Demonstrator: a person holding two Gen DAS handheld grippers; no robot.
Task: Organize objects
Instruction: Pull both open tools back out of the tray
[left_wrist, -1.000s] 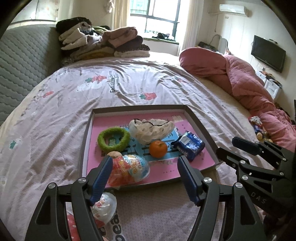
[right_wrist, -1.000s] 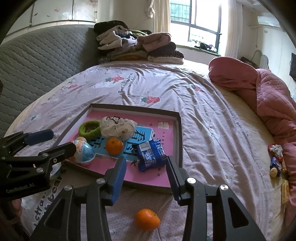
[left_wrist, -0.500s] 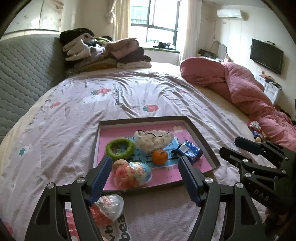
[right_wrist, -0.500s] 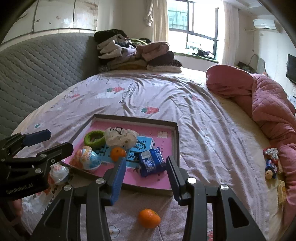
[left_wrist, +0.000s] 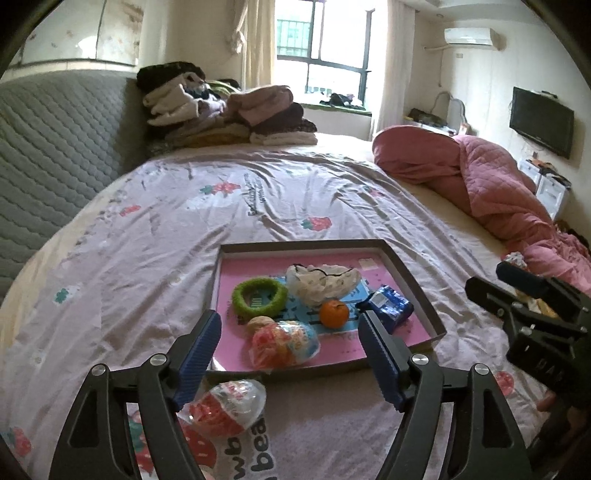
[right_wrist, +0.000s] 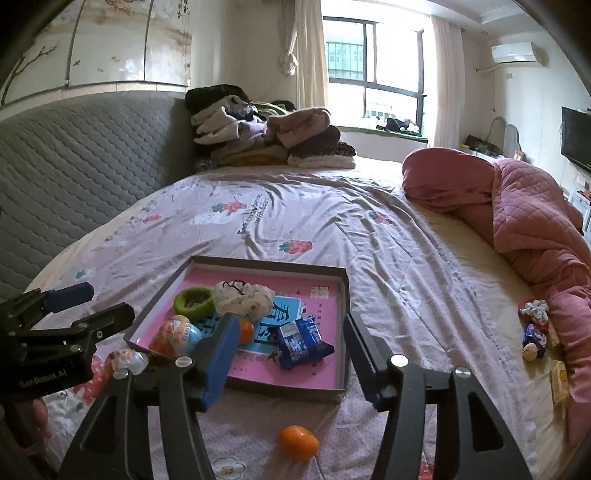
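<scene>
Mid-sort: both claws wide open, empty, hovering short of the tray (left_wrist: 413, 275).
Left claw (left_wrist: 290, 354) is near the plastic egg toy (left_wrist: 231, 404) on the bed; right claw (right_wrist: 291, 358) above the loose tangerine (right_wrist: 298, 442). Next, probably: lower, grip, move into tray.

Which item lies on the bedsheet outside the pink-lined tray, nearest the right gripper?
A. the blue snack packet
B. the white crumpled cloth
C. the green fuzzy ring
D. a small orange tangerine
D: a small orange tangerine sits on the sheet in front of the pink-lined tray, below the open right gripper; the other three lie inside it.
</scene>
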